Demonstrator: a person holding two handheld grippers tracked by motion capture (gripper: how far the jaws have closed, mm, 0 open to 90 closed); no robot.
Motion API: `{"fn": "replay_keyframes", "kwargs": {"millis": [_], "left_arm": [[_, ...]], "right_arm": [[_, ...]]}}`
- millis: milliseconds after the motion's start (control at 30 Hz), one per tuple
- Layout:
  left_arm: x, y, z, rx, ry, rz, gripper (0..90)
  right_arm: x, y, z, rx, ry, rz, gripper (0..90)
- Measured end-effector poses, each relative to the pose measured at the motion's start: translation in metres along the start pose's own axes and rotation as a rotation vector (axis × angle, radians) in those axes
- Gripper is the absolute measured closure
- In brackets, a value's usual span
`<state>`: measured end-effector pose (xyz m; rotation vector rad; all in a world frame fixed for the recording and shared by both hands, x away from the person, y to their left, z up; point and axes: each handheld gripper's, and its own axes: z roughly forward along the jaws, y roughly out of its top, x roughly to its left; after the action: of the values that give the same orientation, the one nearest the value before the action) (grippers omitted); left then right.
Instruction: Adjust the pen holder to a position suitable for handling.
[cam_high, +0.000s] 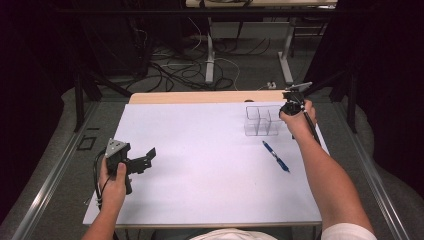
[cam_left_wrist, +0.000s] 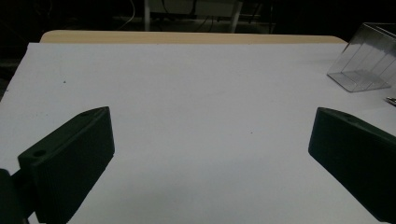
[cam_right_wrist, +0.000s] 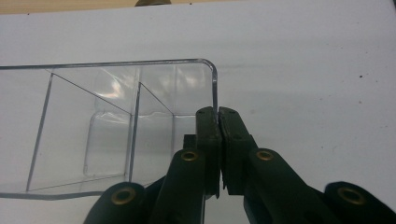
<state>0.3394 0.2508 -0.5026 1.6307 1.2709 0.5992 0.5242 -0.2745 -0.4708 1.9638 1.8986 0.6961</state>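
Right tongs (cam_right_wrist: 218, 112) are pinching the clear organizer (cam_right_wrist: 116, 121) wall; left tongs (cam_high: 142, 160) are resting apart; keep the pinch square while shifting it

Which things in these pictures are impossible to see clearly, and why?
- Right gripper, right gripper view: jaws pressed at the clear box's wall; whether the wall sits between them is unclear.
- Pen, high view: too small to read.
- Clear box, left gripper view: cut by the right edge.
- Left gripper: jaw bases cropped.
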Motion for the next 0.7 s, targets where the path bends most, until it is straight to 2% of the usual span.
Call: {"fn": "replay_keyframes", "kwargs": {"millis": [100, 167, 300, 333, 600, 700], "left_arm": [[0.000, 0.000, 0.000, -0.001, 0.001, 0.001, 0.2], [0.000, 0.000, 0.000, 0.001, 0.003, 0.003, 0.2], [0.000, 0.000, 0.000, -0.001, 0.004, 0.002, 0.2], [0.000, 0.000, 0.000, -0.003, 0.006, 0.000, 0.2], [0.000, 0.001, 0.000, 0.000, 0.006, 0.001, 0.2], [-0.001, 0.000, 0.000, -0.001, 0.007, 0.001, 0.2]], "right_arm": [[0.009, -0.002, 0.000, 0.003, 0.028, 0.001, 88.0], [0.018, -0.003, -0.001, 0.030, 0.010, 0.004, 87.9], [0.028, -0.004, -0.001, 0.051, 0.029, -0.011, 87.8], [0.040, -0.007, -0.001, 0.058, 0.027, -0.031, 87.8], [0.079, -0.014, -0.001, 0.082, 0.055, -0.036, 87.6], [0.094, -0.017, 0.001, 0.089, 0.075, -0.060, 87.5]]}}
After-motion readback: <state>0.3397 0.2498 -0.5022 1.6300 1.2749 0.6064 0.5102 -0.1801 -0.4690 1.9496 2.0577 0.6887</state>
